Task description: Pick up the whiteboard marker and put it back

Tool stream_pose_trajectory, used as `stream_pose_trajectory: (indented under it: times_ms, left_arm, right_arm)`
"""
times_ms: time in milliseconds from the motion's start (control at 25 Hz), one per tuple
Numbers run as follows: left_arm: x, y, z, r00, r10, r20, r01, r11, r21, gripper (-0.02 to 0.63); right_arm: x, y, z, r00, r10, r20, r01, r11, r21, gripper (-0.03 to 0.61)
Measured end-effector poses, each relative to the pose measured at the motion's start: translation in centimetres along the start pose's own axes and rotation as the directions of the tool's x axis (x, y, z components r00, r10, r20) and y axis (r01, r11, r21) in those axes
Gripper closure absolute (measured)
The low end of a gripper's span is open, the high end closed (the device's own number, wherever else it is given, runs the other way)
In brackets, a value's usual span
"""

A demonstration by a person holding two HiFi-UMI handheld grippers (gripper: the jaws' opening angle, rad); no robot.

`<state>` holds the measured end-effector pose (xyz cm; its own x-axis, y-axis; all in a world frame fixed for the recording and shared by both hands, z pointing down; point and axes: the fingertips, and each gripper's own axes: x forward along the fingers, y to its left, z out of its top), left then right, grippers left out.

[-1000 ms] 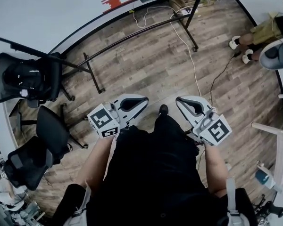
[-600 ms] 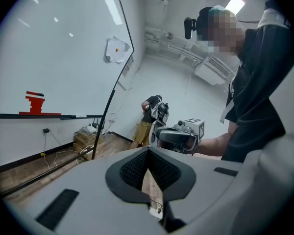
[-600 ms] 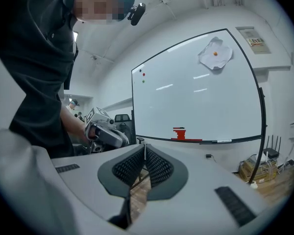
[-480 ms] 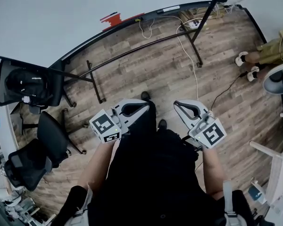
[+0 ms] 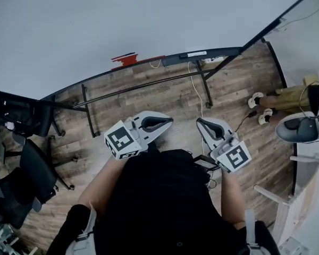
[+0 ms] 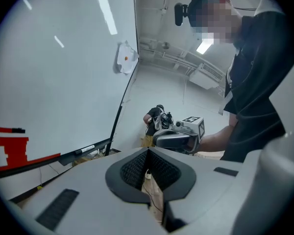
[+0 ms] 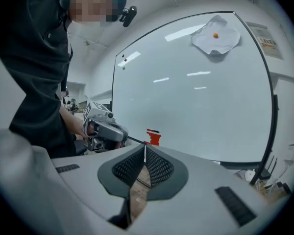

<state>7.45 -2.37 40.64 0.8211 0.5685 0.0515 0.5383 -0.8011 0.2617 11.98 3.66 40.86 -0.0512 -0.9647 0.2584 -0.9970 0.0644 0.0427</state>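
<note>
"Whiteboard marker [image 5: 196, 53]: where does it lie?"

"Flat on the dark tray [image 5: 223, 50] that runs along the foot of the whiteboard [image 5: 122, 20]. It looks white-bodied. The left gripper view shows it there too, off to the left of that gripper's line."

"And the two grippers?"

"The person holds both low in front of the body, well apart from the tray. The left gripper [image 5: 170, 121] has its fingers [image 6: 136, 169] together at the tips, with nothing between them. The right gripper [image 5: 199, 121] is the same: fingers meeting, nothing held."

"Which step is in hand, then?"

"By the look of it, the approach. The pick-up is not yet begun."

"What does the next move call for?"

"Most likely one gripper has to go forward to the tray with its fingers parted first. It then sets them crosswise over the marker's barrel and closes on the middle. The tray's lip may crowd a finger, so coming from above seems safer."
</note>
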Motion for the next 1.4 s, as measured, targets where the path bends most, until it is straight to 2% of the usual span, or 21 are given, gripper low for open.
stream_pose_trajectory:
  times_ms: [120, 280, 440, 600, 760, 920, 1200, 1400]
  left_arm:
    - [0.5, 3.6, 0.5, 1.000, 0.008, -0.007, -0.008, 1.000, -0.009, 0.603]
    - [2.4, 7.6, 2.0, 0.996, 0.084, 0.037, -0.081, 0.995, -0.057, 0.603]
    - [4.8, 10.6, 2.7, 0.988, 0.158, -0.001, -0.157, 0.986, -0.049, 0.601]
    - [6.7, 13.6, 3.8, 0.959, 0.283, -0.002, -0.282, 0.956, -0.074, 0.602]
    - [9.4, 15.5, 5.6, 0.937, 0.348, 0.016, -0.347, 0.937, -0.037, 0.603]
    - [10.2, 16.9, 6.6, 0.916, 0.402, 0.020, -0.402, 0.916, -0.012, 0.601]
    - [11.0, 17.7, 6.2, 0.866, 0.499, 0.031, -0.497, 0.866, -0.053, 0.601]
    - [11.0, 17.5, 4.9, 0.840, 0.541, 0.044, -0.536, 0.839, -0.090, 0.601]
  right_arm:
    - [3.1, -2.7, 1.6, 1.000, -0.001, 0.021, 0.001, 0.999, -0.032, 0.558]
    - [5.3, -7.0, 2.1, 0.997, 0.028, 0.073, -0.028, 1.000, -0.002, 0.557]
    - [7.0, -12.3, 1.3, 0.992, 0.105, 0.068, -0.106, 0.994, -0.002, 0.557]
    - [9.0, -16.3, 3.0, 0.969, 0.234, 0.082, -0.227, 0.970, -0.089, 0.557]
    - [9.9, -20.0, 2.7, 0.953, 0.304, -0.018, -0.300, 0.928, -0.222, 0.557]
    - [11.3, -22.1, 1.1, 0.941, 0.303, -0.149, -0.336, 0.887, -0.316, 0.557]
    - [13.5, -25.2, -2.9, 0.914, 0.305, -0.267, -0.387, 0.853, -0.350, 0.555]
    - [15.4, -25.4, -6.1, 0.877, 0.304, -0.372, -0.447, 0.800, -0.401, 0.555]
